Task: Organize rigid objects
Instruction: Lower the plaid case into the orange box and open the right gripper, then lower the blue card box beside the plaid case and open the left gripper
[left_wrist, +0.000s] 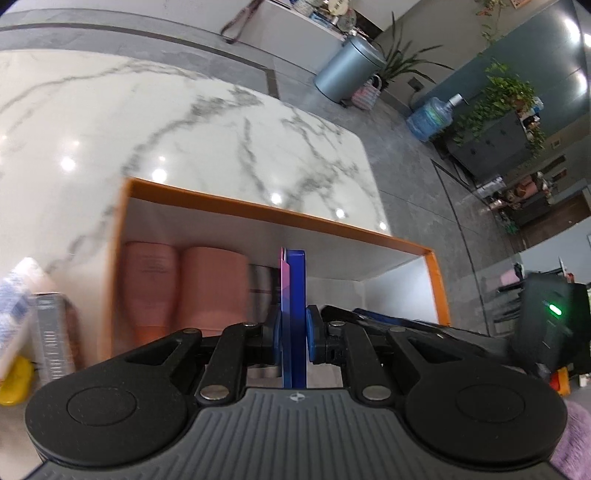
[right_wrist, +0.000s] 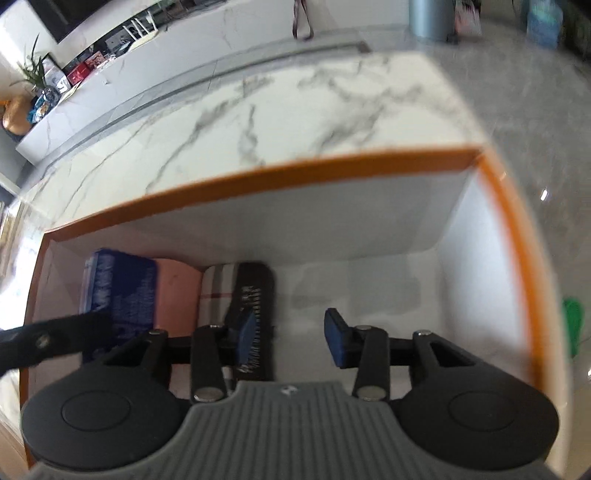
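Note:
An orange-rimmed box (left_wrist: 280, 216) with white inner walls sits on a marble table (left_wrist: 184, 122). My left gripper (left_wrist: 294, 332) is shut on a thin blue box (left_wrist: 295, 295), held on edge over the orange box. Two pink bottles (left_wrist: 184, 291) lie inside at the left. In the right wrist view my right gripper (right_wrist: 291, 338) is open and empty inside the same box (right_wrist: 258, 177), above a black brush (right_wrist: 255, 295), a plaid item (right_wrist: 216, 284), a pink item (right_wrist: 177, 291) and the blue box (right_wrist: 122, 284).
A grey carton (left_wrist: 51, 339), a yellow object (left_wrist: 14, 380) and a wrapped package (left_wrist: 14, 295) lie left of the box. A black device with a green light (left_wrist: 550, 314) is at the right. A bin (left_wrist: 347, 70) and water jug (left_wrist: 428, 118) stand on the floor.

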